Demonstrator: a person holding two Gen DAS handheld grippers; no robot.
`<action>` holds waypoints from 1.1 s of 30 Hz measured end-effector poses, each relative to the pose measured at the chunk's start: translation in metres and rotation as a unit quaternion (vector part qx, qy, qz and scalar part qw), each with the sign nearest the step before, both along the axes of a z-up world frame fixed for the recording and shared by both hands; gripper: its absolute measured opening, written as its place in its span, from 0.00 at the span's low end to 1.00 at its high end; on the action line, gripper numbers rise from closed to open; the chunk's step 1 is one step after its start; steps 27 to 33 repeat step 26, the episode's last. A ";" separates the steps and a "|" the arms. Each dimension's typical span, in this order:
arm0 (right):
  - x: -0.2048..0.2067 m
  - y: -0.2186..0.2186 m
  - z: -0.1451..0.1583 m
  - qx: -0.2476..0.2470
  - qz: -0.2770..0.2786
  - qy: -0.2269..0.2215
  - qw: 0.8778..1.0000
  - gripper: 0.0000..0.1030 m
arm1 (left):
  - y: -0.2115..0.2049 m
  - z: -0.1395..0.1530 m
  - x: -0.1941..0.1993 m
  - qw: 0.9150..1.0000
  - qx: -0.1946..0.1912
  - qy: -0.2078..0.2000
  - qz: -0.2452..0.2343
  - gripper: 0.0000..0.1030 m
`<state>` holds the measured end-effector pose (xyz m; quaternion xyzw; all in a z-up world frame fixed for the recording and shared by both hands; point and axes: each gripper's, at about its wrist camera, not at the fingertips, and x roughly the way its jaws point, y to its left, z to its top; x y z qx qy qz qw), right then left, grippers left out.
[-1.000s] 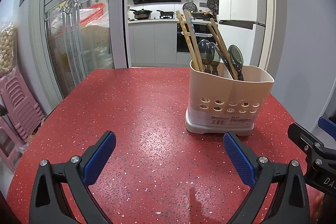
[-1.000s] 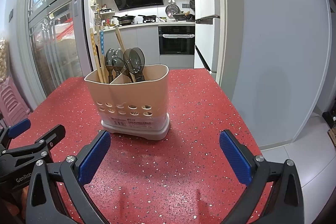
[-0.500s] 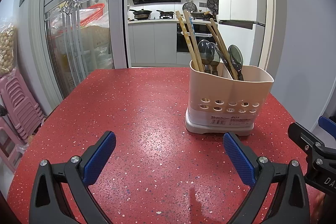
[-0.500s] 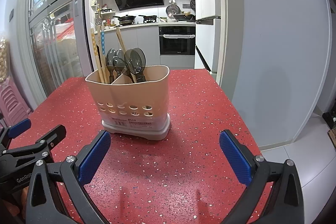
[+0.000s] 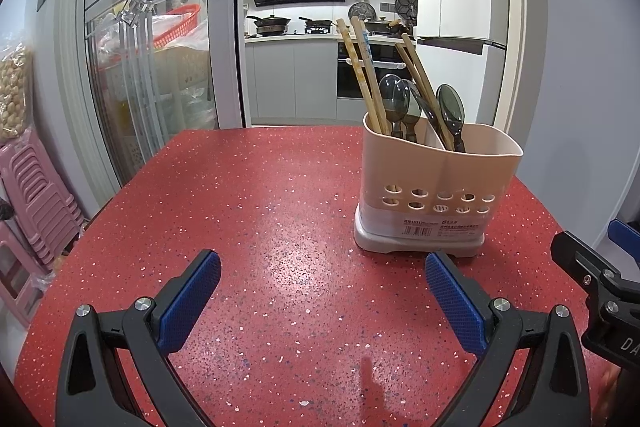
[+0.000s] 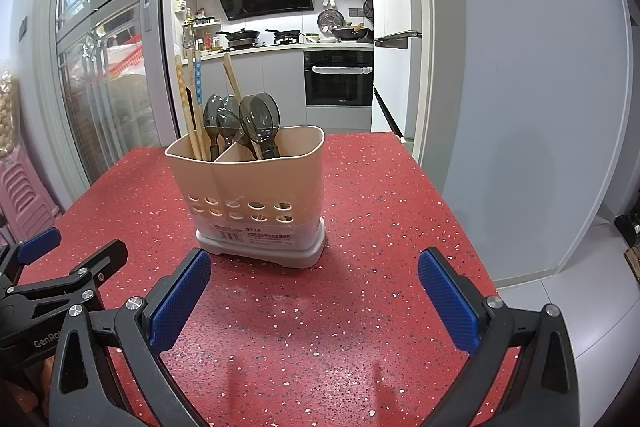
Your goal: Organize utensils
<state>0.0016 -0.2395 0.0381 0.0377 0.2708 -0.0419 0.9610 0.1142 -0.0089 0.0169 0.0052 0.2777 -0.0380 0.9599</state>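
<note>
hovering: left gripper (image 5: 322, 287) sits low over the red speckled table (image 5: 248, 211), blue-padded jaws spread wide, nothing between them.
right gripper (image 6: 314, 285): same pose, jaws wide and empty, just to the right of the left one.
ahead of the tools: beige two-compartment plastic utensil caddy with round holes (image 6: 256, 187) stands upright on the table, just beyond the fingertips, right of the left gripper's centre line and left of the right gripper's.
contents: wooden chopsticks (image 5: 362, 75) and dark translucent spoons (image 6: 260, 119) appear mixed in both compartments; which piece sits in which is hard to tell exactly.
step in hand (judgement): reaching for a misplaced utensil to sort by type.
doing it well: come in from above, narrow the jaws before entering the cluster, pinch one handle high, lift straight up so neighbours do not drag; steady the light caddy with the other gripper, as it may tip.
</note>
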 end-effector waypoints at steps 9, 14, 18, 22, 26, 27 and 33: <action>0.000 0.001 0.000 0.000 0.000 -0.001 1.000 1.00 | -0.001 0.002 0.000 1.000 0.002 0.000 -0.002 1.00; 0.001 0.002 0.001 0.000 0.001 0.000 1.000 1.00 | 0.001 0.002 0.001 1.000 -0.003 0.002 -0.002 1.00; 0.001 0.003 0.001 0.000 0.001 0.000 1.000 1.00 | 0.001 0.003 0.001 1.000 -0.008 0.001 -0.004 1.00; 0.001 0.002 0.001 0.000 0.001 0.000 1.000 1.00 | 0.000 0.003 0.001 1.000 -0.005 0.001 -0.005 1.00; 0.002 0.003 0.001 0.000 0.001 0.000 1.000 1.00 | 0.000 0.002 0.002 1.000 -0.003 0.003 -0.006 1.00; 0.002 0.003 0.001 0.000 0.001 0.000 1.000 1.00 | 0.000 0.002 0.002 1.000 -0.003 0.003 -0.006 1.00; 0.002 0.003 0.001 0.000 0.001 0.000 1.000 1.00 | 0.000 0.002 0.002 1.000 -0.003 0.003 -0.006 1.00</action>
